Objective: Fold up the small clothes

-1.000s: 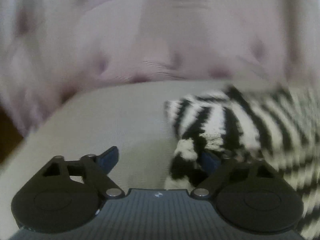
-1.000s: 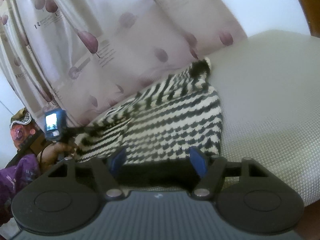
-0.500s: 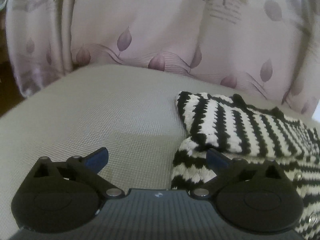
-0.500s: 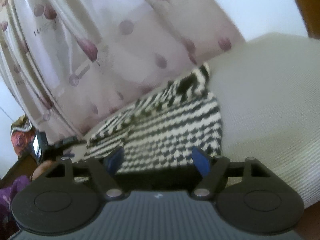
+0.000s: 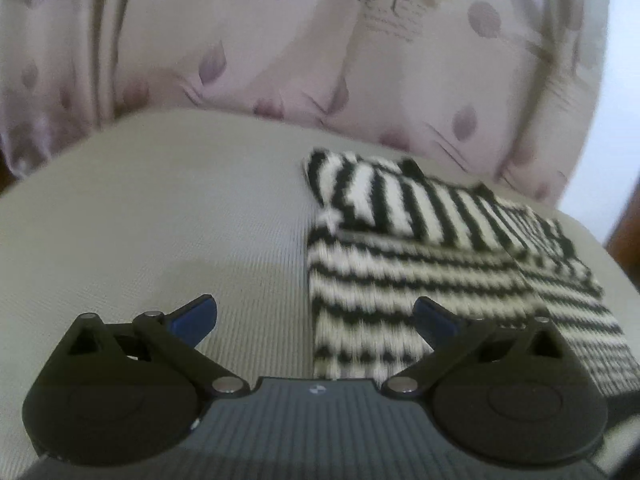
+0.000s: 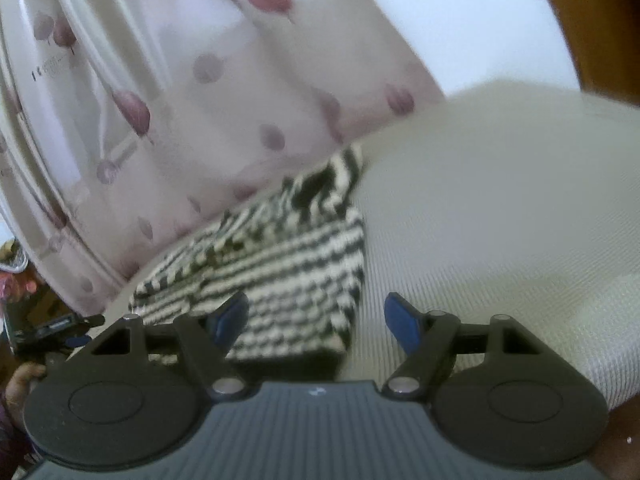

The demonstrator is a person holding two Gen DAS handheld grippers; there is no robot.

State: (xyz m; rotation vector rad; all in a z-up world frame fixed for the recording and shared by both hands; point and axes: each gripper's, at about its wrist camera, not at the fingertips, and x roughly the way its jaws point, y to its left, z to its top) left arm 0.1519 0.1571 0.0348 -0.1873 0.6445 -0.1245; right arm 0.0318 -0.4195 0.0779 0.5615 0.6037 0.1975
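A black-and-white striped knit garment (image 5: 420, 264) lies folded flat on a beige cushion (image 5: 180, 220), with a sleeve laid across its far part. My left gripper (image 5: 316, 320) hovers over the garment's near left edge. It is open wide, and its blue fingertips (image 5: 196, 318) pinch nothing. In the right wrist view the same garment (image 6: 288, 264) lies to the left. My right gripper (image 6: 316, 320) is open over the garment's near right corner. Its right pad is off the cloth, over bare cushion (image 6: 500, 220).
A pale pink curtain (image 5: 280, 48) with leaf prints hangs just behind the cushion. There is a white wall (image 6: 460, 20) and brown wood (image 6: 600, 20) at the right. A hand (image 6: 24, 376) holding a dark device shows at the lower left of the right wrist view.
The left gripper drew back from the bunched garment edge and spread its jaws a little wider; the cloth now lies flat. The right gripper shifted rightwards, towards the garment's corner.
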